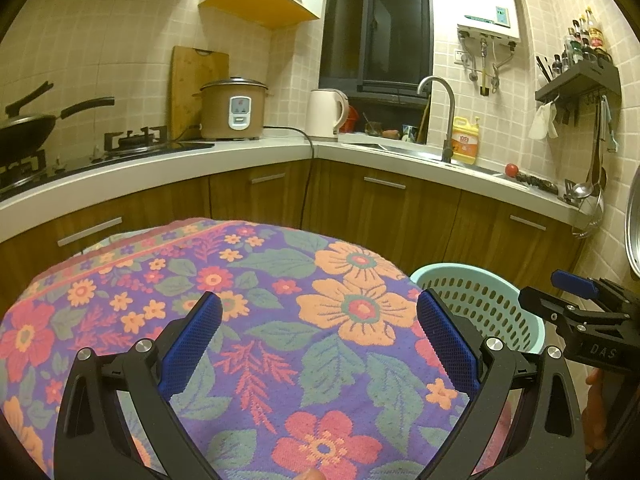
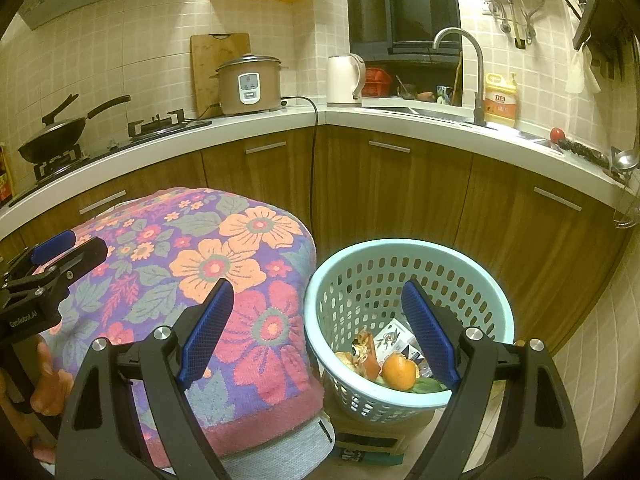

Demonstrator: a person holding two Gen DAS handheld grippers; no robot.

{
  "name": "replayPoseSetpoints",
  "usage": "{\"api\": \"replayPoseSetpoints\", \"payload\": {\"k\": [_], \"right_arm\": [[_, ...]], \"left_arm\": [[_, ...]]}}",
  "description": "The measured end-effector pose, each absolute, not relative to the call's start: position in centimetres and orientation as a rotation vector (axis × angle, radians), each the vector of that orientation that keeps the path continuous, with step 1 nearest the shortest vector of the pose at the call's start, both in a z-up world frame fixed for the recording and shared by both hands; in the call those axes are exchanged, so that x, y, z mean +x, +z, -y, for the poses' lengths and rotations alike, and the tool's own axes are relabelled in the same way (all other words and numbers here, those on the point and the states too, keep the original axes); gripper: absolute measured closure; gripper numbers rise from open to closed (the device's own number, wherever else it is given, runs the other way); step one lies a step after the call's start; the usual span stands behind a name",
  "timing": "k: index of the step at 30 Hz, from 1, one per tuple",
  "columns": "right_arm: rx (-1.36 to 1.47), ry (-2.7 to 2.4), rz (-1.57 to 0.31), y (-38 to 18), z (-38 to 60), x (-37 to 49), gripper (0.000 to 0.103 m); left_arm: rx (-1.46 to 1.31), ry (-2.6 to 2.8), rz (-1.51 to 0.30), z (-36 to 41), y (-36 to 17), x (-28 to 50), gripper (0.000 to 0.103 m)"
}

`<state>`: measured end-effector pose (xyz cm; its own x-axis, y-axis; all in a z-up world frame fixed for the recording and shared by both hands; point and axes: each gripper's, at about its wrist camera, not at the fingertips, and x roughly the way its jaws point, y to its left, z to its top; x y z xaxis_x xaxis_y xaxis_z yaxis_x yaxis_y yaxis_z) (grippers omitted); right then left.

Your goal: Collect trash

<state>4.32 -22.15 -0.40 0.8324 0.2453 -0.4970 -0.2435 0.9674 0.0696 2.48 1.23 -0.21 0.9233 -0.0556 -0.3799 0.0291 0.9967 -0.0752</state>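
- We see our left gripper [image 1: 319, 318] with its jaws spread wide over the floral cloth [image 1: 280, 320], nothing between the blue pads [image 1: 192, 344].
- Our right gripper [image 2: 318, 332] also stands wide apart and holds nothing; its left finger hangs over the cloth [image 2: 208, 264], its right finger over the basket [image 2: 400, 252].
- The basket is pale blue with slotted walls and stands just beside the cloth-covered surface, on its right, set on a cardboard box [image 2: 376, 436].
- The trash lies in the bottom of the basket: an orange peel [image 2: 399, 370], crumpled wrappers [image 2: 366, 350], a printed carton [image 2: 394, 338] and a green scrap [image 2: 426, 386].
- From the left wrist view we see only the basket's rim [image 1: 480, 276] and inner wall; its contents are hidden there.
- In the left wrist view the right gripper shows at the right edge [image 1: 580, 300], beyond the basket; in the right wrist view the left gripper shows at the left edge [image 2: 56, 264], over the cloth.
- A hand [image 2: 50, 384] grips the left gripper's handle at the lower left of the right wrist view.
- Behind, the counter [image 2: 400, 124] carries a rice cooker [image 2: 250, 84], a kettle [image 2: 346, 80], a tap [image 2: 464, 64], a yellow bottle [image 2: 500, 100] and a tomato [image 2: 557, 134]; a wok [image 2: 56, 140] sits on the stove.
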Motion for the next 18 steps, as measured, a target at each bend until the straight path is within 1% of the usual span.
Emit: {"api": "replayPoseSetpoints", "payload": {"k": [18], "right_arm": [[0.003, 0.259, -0.527, -0.41, 22.18, 4.32, 0.021]], "left_arm": [[-0.070, -0.048, -0.390, -1.29, -0.16, 2.50, 0.008]]}}
